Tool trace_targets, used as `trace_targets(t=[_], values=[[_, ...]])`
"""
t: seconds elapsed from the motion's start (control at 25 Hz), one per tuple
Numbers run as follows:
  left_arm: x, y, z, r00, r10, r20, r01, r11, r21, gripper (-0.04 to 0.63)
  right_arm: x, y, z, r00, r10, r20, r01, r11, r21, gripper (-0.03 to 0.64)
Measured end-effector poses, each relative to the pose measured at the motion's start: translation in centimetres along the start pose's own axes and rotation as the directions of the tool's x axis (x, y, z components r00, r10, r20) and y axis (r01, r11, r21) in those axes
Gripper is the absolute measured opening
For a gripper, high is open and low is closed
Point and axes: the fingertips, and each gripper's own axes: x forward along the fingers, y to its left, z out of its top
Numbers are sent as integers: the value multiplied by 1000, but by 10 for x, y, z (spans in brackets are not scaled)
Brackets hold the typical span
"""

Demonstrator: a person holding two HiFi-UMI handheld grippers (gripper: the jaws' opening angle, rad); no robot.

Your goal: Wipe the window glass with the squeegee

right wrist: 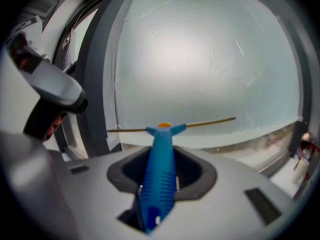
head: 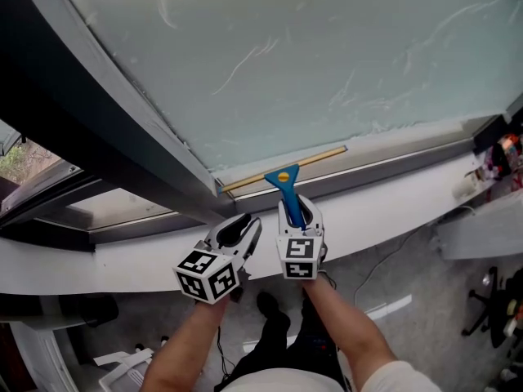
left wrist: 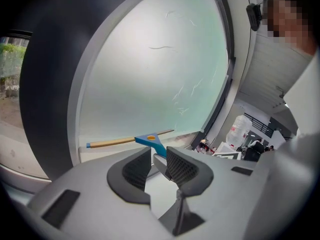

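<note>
Right gripper (right wrist: 162, 171) pinches the blue handle of the squeegee (head: 285, 178). The blade lies along the bottom edge of the window glass (head: 310, 55), at 12 o'clock from the jaws. Left gripper (left wrist: 157, 166): jaws spread, nothing between.

Tool looks light, with a stiff ribbed handle that is best held mid-length. The thin blade is likely bendy.

Dark frame post (head: 106, 129) at 10 o'clock blocks leftward strokes. White sill (head: 392, 207) sits just below. Clutter (head: 498, 158) at 3 o'clock.
</note>
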Motion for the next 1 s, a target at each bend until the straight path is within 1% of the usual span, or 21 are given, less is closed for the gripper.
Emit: trace_targets(t=[0.32,0.44,0.56,0.76,0.84,1.0], values=[[6,-38,32,996,-76,50,76,997,-4,130,-49,-2,59,994,21,109,-20,1000,-11,152],[5,-54,49,990,-113,81,114,993,-8,137,-67,-5,81,989,25,148,-23,1000,-16,152],[6,-73,69,980,-162,113,165,986,-17,153,-85,-8,104,982,25,187,-21,1000,-21,152],[4,-104,100,957,-253,144,263,963,-54,196,-118,-12,143,964,26,263,-20,1000,-24,152],[2,-115,112,944,-287,162,302,950,-81,209,-131,-12,158,956,31,292,-24,999,-28,152],[-4,-131,140,914,-340,221,373,919,-128,210,-157,-8,183,936,50,347,-36,998,-47,152]])
